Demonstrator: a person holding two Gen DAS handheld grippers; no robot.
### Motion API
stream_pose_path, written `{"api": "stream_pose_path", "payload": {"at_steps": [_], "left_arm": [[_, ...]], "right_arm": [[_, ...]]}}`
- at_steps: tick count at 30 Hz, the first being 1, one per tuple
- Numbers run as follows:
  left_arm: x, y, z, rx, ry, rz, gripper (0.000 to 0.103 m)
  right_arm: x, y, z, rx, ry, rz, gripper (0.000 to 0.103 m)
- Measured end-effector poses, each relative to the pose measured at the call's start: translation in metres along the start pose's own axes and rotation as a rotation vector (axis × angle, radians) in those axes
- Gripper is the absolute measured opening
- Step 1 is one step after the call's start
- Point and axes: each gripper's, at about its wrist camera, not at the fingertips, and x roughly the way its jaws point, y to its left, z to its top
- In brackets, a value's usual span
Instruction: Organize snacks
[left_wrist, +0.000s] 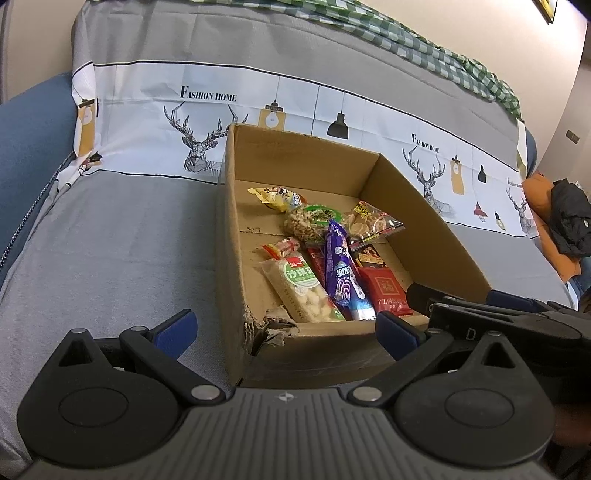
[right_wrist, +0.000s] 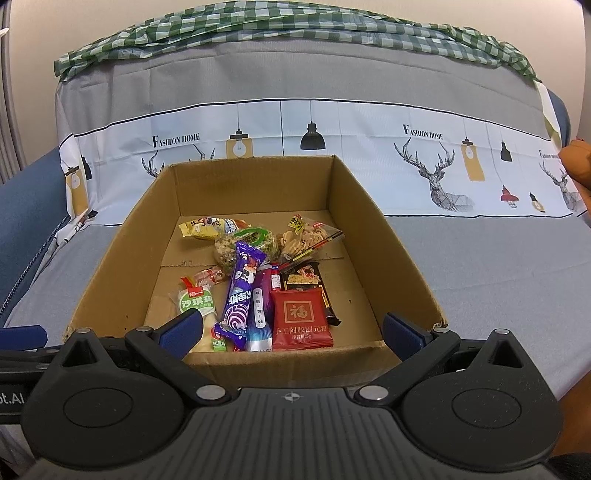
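Open cardboard box (right_wrist: 391, 258) on a grey printed sofa cover (right_wrist: 480, 266), holding the snack packets (right_wrist: 258, 288) heaped on its floor. Left tool (left_wrist: 286, 326) and right tool (right_wrist: 291, 328), both released and empty, hover at the box's near rim.

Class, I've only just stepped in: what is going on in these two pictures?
A person holds two handheld grippers over an open brown cardboard box sitting on a grey printed cloth. Both the left gripper and the right gripper are open and hold nothing. Several snack packets lie loose inside the box, among them a purple wrapped bar, a red square sachet and a clear bag of nuts.
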Motion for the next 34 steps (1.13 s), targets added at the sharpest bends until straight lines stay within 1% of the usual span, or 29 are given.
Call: {"api": "stream_pose_path", "payload": {"at_steps": [11, 19, 26, 34], "left_arm": [[0.000, -0.002, 0.000, 0.001, -0.012, -0.009, 0.103], [0.002, -0.007, -0.002, 0.026, -0.018, -0.006, 0.103], [0.004, -0.006, -0.001, 0.019, -0.015, -0.016, 0.103], [0.002, -0.009, 0.001, 0.038, -0.054, -0.018, 0.103]], "right_arm": [[0.000, -0.002, 0.001, 0.013, 0.009, 0.000, 0.102], [0.003, -0.005, 0.001, 0.033, 0.023, -0.002, 0.102], [0.005, -0.008, 0.002, 0.054, 0.038, 0.007, 0.102], [0.006, -0.013, 0.004, 0.082, 0.052, 0.029, 0.102]]}}
